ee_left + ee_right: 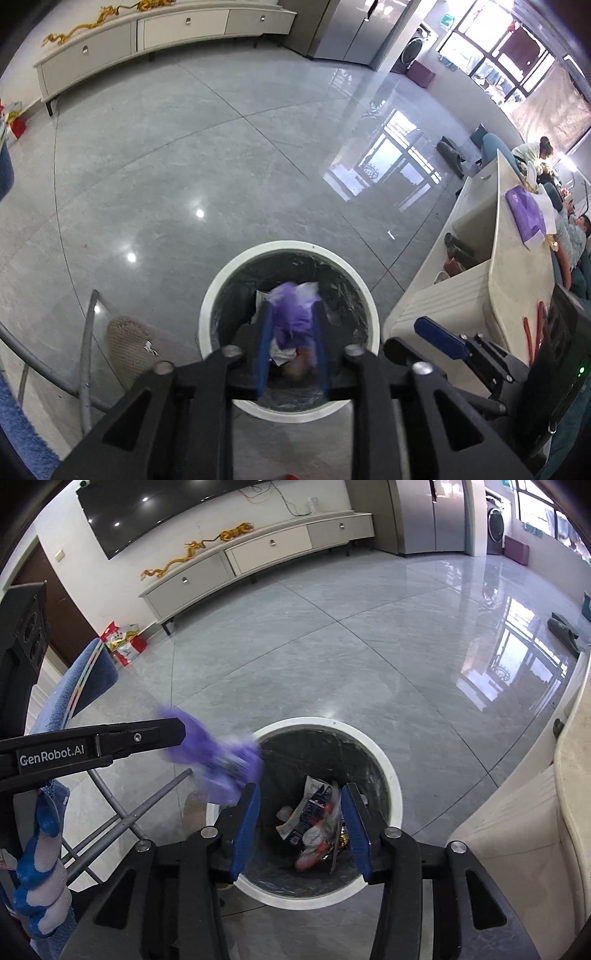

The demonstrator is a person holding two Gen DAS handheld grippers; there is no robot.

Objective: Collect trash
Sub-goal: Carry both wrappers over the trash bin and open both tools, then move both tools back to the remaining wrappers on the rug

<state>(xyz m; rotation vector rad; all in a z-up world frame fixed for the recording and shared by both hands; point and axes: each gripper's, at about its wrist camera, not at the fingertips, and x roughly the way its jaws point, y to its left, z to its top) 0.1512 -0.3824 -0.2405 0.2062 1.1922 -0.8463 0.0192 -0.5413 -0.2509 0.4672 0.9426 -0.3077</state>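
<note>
A round white-rimmed trash bin (218, 291) with a black liner stands on the grey floor; it also shows in the right wrist view (388, 768), holding wrappers (314, 819). A purple wrapper (290, 314) sits between the fingers of my left gripper (291, 325) above the bin's mouth, blurred; whether the fingers still press it is unclear. In the right wrist view the purple wrapper (218, 757) hangs blurred off the left gripper's tip (177, 734) at the bin's left rim. My right gripper (301, 812) is open and empty above the bin.
A cream coffee table (502, 236) with a purple tissue pack (524, 214) stands right of the bin. A metal frame (147, 805) and a slipper (129, 347) are to its left. A long TV cabinet (258, 554) lines the far wall. People sit at far right (569, 221).
</note>
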